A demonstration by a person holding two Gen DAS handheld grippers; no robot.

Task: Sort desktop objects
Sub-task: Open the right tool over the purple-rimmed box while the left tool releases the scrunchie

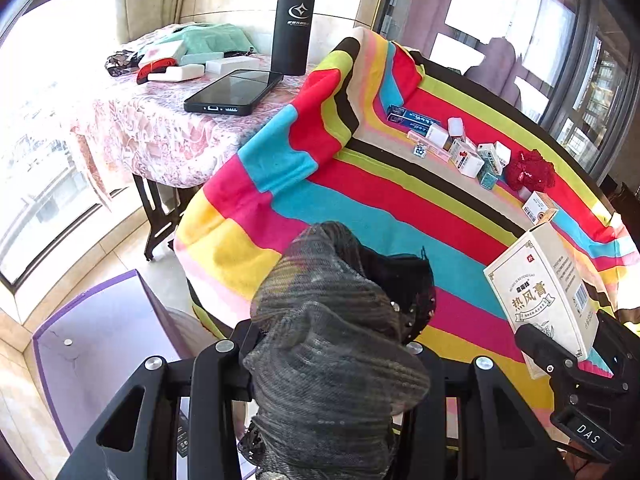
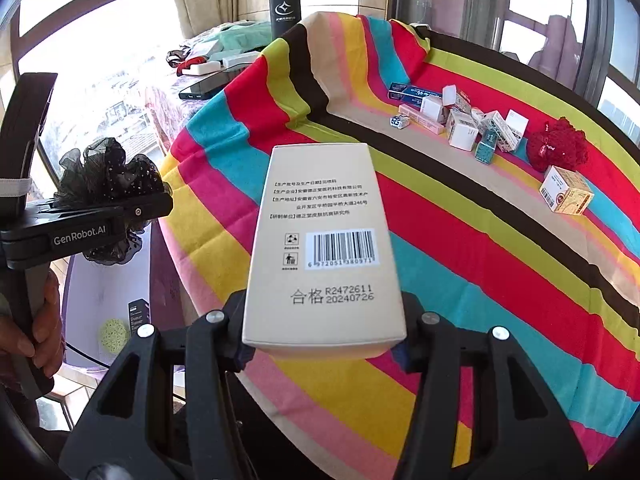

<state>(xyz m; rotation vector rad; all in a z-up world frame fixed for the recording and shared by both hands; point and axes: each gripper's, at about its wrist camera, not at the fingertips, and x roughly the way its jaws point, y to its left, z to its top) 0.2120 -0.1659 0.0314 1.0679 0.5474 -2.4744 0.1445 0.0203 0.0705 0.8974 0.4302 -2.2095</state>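
Note:
My left gripper (image 1: 324, 360) is shut on a black and grey mesh scrunchie (image 1: 320, 280), which bulges up between its fingers. It hangs over the near left edge of the striped tablecloth (image 1: 400, 208). In the right wrist view the same scrunchie (image 2: 108, 172) sits in the left gripper (image 2: 132, 208) at the far left, with a hand on the handle. My right gripper (image 2: 324, 332) is shut on a cream carton (image 2: 324, 220) with a barcode, held lengthwise above the cloth. That carton (image 1: 540, 288) and the right gripper (image 1: 576, 344) also show at the lower right of the left wrist view.
Several small medicine boxes (image 1: 468, 152), a red scrunchie (image 1: 528, 172) and a lone box (image 1: 540, 206) lie at the far right of the cloth. A purple-rimmed bin (image 1: 100, 320) stands on the floor, left of the table. A side table holds a phone (image 1: 234, 92) and a black flask (image 1: 294, 20).

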